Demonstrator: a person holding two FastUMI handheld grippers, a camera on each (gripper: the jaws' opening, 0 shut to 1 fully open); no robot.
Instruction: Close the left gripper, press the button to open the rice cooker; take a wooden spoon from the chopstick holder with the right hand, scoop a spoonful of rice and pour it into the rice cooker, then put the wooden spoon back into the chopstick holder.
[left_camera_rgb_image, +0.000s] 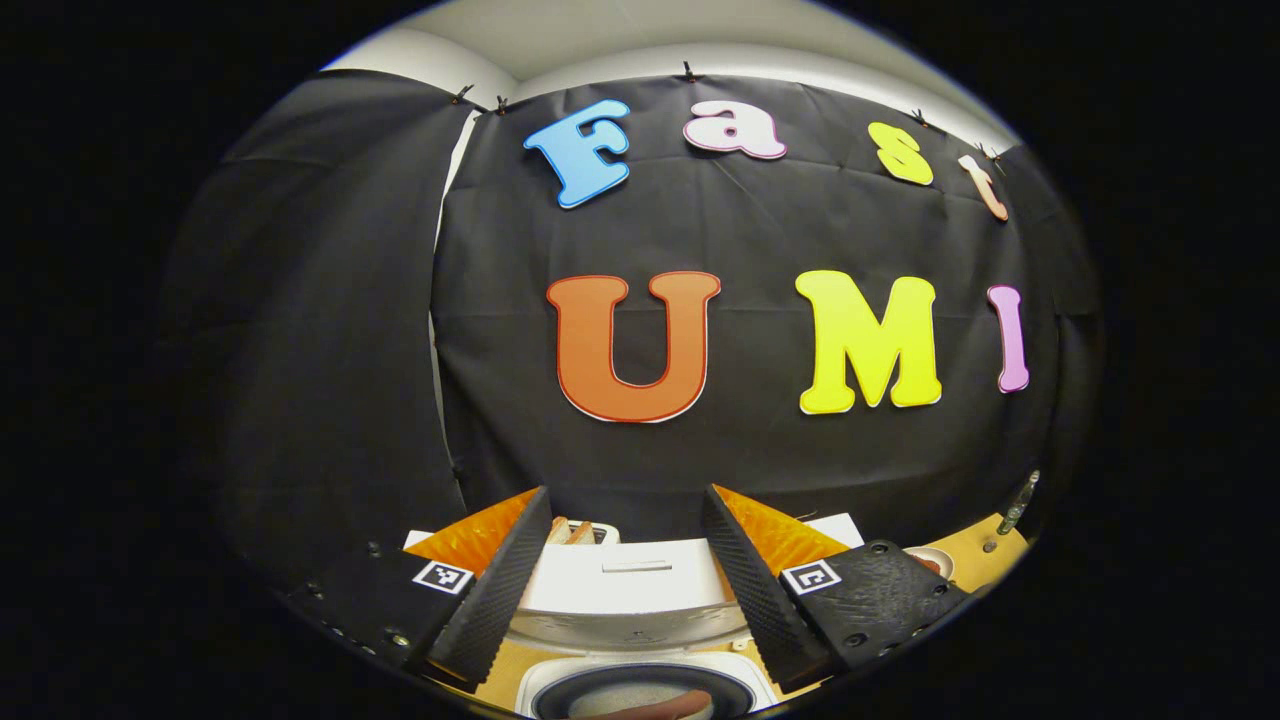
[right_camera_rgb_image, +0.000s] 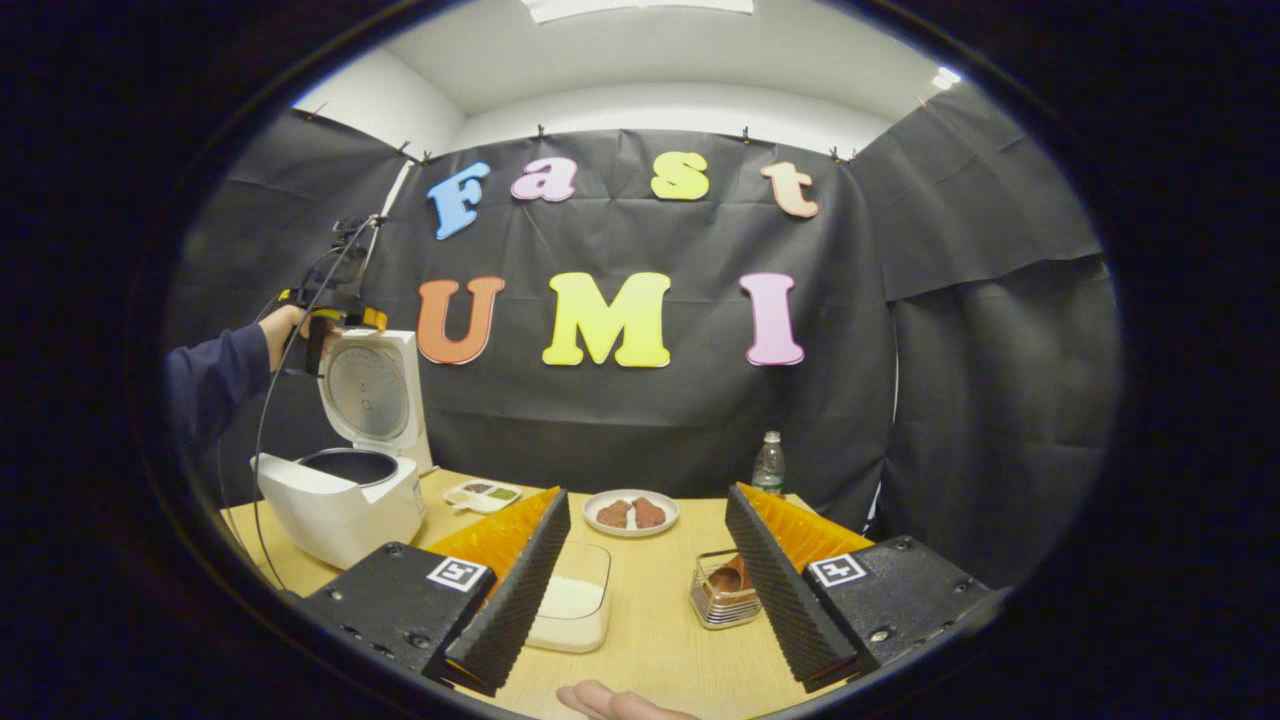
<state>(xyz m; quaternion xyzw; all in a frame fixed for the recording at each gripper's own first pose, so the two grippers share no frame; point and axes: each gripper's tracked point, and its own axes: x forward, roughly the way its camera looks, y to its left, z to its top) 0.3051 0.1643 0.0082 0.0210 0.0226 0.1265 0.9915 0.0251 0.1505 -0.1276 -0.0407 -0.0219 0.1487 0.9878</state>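
The white rice cooker (right_camera_rgb_image: 345, 500) stands open at the table's left, lid (right_camera_rgb_image: 372, 392) upright. The wooden spoon (right_camera_rgb_image: 727, 578) sits in the wire chopstick holder (right_camera_rgb_image: 722, 600); a clear container of rice (right_camera_rgb_image: 572, 598) lies beside it.

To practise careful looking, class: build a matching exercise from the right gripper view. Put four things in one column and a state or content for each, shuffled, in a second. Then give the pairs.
Things:
1. rice cooker
2. plate
3. clear box
4. chopstick holder

States:
A. holds white rice
B. lid raised
C. holds the wooden spoon
D. carries brown pieces

Pairs: 1-B, 2-D, 3-A, 4-C.
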